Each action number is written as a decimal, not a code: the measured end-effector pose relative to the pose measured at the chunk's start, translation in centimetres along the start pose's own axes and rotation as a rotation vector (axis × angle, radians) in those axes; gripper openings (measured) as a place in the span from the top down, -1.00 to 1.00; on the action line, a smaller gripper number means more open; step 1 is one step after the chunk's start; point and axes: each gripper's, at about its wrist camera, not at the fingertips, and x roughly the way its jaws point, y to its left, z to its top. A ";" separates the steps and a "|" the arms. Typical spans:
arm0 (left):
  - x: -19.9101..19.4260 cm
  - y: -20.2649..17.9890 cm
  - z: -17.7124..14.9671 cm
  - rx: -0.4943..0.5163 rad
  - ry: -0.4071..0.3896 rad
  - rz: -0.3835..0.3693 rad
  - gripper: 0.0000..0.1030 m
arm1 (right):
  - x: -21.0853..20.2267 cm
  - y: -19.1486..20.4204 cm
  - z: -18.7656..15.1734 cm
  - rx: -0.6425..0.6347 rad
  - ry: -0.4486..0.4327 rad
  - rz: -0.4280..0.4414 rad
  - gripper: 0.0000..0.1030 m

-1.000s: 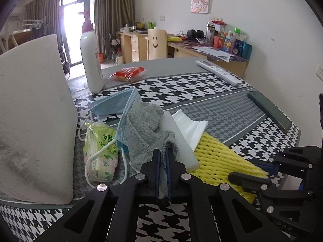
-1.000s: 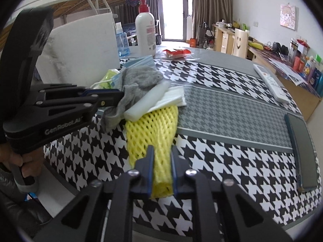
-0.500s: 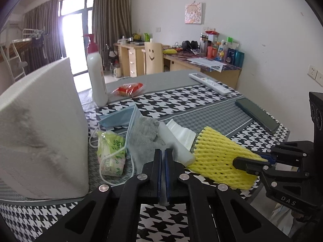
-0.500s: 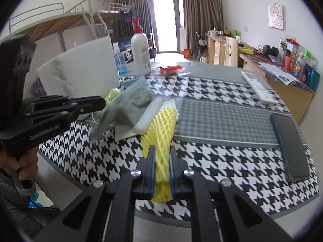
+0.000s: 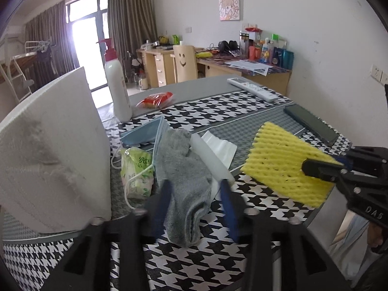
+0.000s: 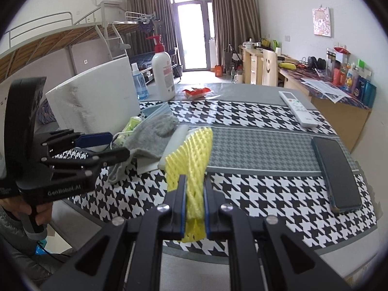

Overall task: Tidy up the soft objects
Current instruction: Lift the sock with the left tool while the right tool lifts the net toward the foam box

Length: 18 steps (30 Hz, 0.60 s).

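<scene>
Left gripper [image 5: 195, 197]: fingers spread either side of grey knitted sock [image 5: 185, 174] lying on houndstooth-cloth table [image 5: 218, 118] | Right gripper [image 6: 193, 198]: pinching yellow foam mesh sleeve [image 6: 191, 150], held above table edge.

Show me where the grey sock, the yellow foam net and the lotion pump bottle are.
grey sock [image 5: 184, 169], left wrist view, middle of its body.
yellow foam net [image 6: 194, 155], right wrist view, mesh above the fingers.
lotion pump bottle [image 5: 118, 84], left wrist view, white body.
</scene>
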 end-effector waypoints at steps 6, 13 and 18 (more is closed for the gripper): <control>0.7 -0.6 -0.5 0.044 0.017 0.015 -0.03 | 0.7 -0.4 -0.2 0.017 0.012 0.006 0.72; 2.3 -0.3 -0.6 0.055 0.049 0.076 0.11 | 1.2 -0.7 -0.5 0.026 0.020 0.008 0.72; 3.0 -0.2 -0.7 0.056 0.074 0.062 0.82 | 1.8 -0.7 -0.7 0.036 0.039 0.026 0.72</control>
